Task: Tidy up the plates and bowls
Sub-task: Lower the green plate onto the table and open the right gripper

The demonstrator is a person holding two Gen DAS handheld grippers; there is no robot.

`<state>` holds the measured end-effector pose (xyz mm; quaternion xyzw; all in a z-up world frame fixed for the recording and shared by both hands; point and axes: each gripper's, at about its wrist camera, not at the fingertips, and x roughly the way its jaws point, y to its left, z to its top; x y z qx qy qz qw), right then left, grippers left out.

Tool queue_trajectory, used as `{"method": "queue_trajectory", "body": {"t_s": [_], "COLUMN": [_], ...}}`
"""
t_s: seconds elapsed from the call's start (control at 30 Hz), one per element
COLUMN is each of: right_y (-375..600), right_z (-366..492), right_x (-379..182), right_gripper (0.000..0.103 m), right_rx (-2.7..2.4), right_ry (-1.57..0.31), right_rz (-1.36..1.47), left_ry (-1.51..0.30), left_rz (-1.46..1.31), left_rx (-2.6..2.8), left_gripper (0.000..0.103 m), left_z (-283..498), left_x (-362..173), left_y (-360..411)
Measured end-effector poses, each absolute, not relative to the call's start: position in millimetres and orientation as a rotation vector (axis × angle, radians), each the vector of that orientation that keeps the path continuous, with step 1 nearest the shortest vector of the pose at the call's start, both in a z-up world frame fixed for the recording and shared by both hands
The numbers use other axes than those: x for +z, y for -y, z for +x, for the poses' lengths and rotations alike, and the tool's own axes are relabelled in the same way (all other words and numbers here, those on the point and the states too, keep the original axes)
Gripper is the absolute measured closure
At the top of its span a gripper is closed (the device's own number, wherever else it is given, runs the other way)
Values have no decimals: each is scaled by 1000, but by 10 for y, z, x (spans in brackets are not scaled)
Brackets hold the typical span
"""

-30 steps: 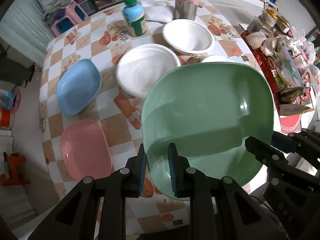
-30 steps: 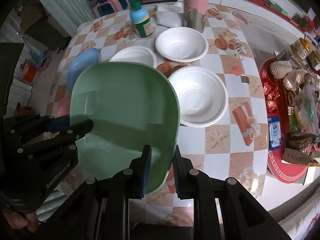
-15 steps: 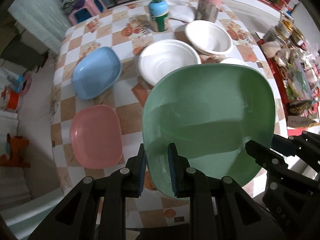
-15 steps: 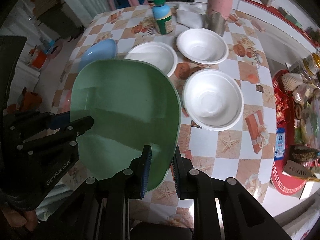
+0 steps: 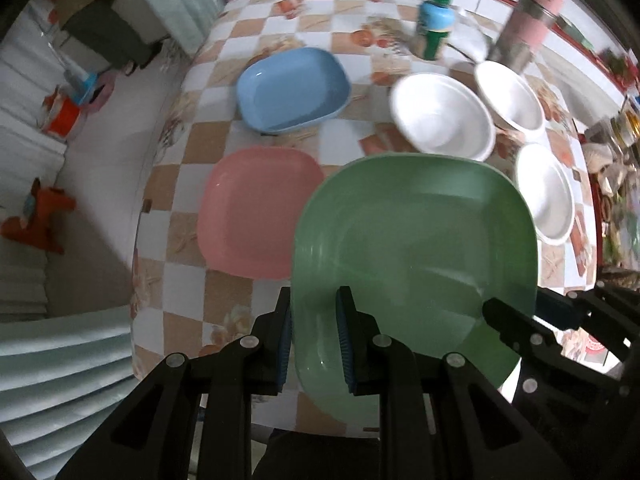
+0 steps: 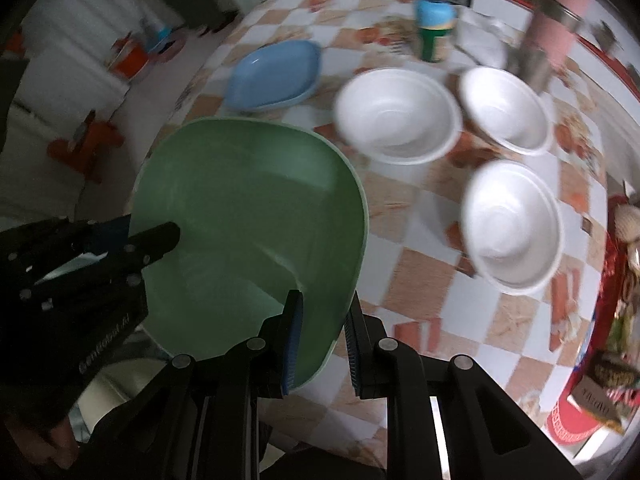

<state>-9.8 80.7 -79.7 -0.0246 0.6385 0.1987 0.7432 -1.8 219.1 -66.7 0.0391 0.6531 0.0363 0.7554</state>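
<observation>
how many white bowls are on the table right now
3. One sits right of the blue plate, one by the pink flask, one nearest the green plate. That plate could hide more.

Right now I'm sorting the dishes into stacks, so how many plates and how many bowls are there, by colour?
Green plate, gripped by both hand-held grippers: 1
Pink plate: 1
Blue plate: 1
White bowls: 3
Total: 6 dishes, 3 plates and 3 bowls.
</observation>
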Motion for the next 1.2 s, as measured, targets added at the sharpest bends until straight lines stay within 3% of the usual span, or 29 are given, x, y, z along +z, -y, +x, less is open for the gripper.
{"method": "queue_trajectory", "body": {"t_s": [0.47,0.77,1.2], "right_y": [-1887,-2240,-2303], "right_z": [417,611,707], "right_x": [-1020,-1269,-1295], "right_gripper": [81,81,81], "right_rx": [352,260,186], "right_ry": [-1450,-1526,-1511], "right_rz": [-63,-1,34], "left_ry": [-1506,-1554,-1524], "left_rz": [17,67,91], "left_rx": [24,-21,-91], "left_gripper": [80,80,80], "left_z": [409,664,750], "left_x": [-1071,-1385,-1345], "left_y": [-3264,-3511,-3555]}}
